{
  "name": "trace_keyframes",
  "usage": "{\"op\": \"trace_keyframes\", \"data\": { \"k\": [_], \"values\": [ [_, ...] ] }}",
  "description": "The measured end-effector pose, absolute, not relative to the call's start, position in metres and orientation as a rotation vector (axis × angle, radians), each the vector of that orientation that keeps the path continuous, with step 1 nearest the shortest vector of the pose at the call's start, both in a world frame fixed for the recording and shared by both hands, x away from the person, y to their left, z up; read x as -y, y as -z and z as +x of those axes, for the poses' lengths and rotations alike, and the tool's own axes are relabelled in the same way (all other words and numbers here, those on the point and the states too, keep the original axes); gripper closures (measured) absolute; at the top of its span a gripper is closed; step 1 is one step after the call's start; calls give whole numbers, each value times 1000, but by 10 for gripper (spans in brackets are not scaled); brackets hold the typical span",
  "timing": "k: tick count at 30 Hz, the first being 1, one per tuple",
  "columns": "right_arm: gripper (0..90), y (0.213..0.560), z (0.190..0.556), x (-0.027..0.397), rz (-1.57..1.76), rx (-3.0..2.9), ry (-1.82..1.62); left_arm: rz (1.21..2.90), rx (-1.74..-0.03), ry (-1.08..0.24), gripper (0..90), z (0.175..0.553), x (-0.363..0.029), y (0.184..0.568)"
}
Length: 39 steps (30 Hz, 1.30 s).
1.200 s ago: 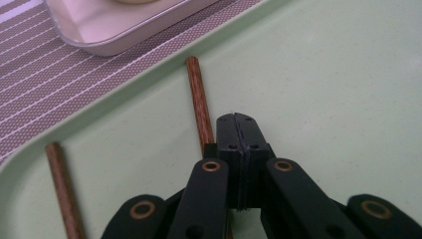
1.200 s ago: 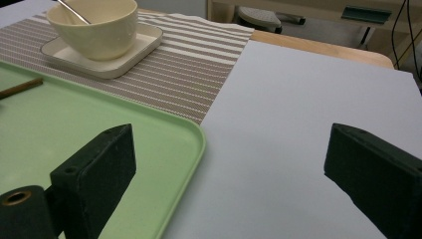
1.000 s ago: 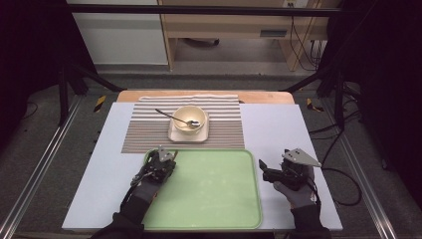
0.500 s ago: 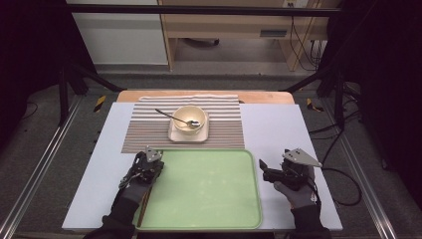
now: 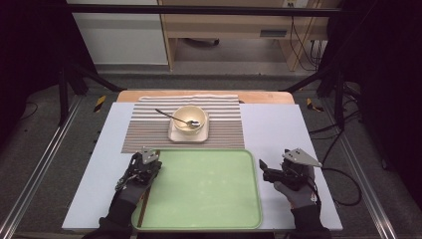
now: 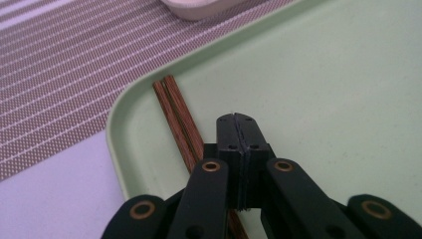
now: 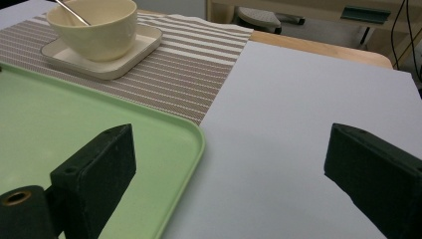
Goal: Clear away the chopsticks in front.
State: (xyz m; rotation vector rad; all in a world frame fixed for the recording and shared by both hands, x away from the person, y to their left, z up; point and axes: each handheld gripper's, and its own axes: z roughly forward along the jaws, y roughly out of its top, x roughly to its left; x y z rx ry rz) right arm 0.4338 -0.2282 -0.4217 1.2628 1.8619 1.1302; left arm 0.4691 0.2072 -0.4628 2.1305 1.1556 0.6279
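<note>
From the high view, my left claw (image 5: 151, 160) over the green tray's (image 5: 209, 199) left edge, right claw (image 5: 263, 169) beside it, left gripper view, claw pressed together and empty above the brown chopsticks (image 6: 175, 110) lying in the tray corner, right gripper view, my claw (image 7: 234, 169) spread wide over the tabletop (image 7: 298, 99).

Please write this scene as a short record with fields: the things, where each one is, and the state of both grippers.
tray: green, near edge of the table, bare middle
chopsticks: brown pair, lying in the tray along its left rim
left gripper: jaws shut, empty, above the chopsticks
right gripper: jaws wide open, empty, at the tray's right rim
bowl: cream, on a square plate
spoon: in the bowl
mat: striped, beyond the tray
</note>
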Motion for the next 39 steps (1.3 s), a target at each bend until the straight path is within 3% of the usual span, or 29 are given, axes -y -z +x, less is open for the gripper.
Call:
{"op": "trace_keyframes", "data": {
  "k": [5, 21, 27, 39],
  "values": [
    [65, 422, 434, 228, 1264, -1863, -1129, 2051, -1137, -637, 817, 468, -211, 455],
    [51, 420, 433, 230, 1264, -1840, -1141, 1888, -1098, -642, 414, 470, -209, 426],
    [42, 420, 433, 231, 1261, -1840, -1140, 1858, -1067, -650, 348, 473, -207, 412],
    [70, 416, 432, 234, 1278, -1803, -1161, 1749, -1045, -681, 303, 488, -216, 383]
  ]
}}
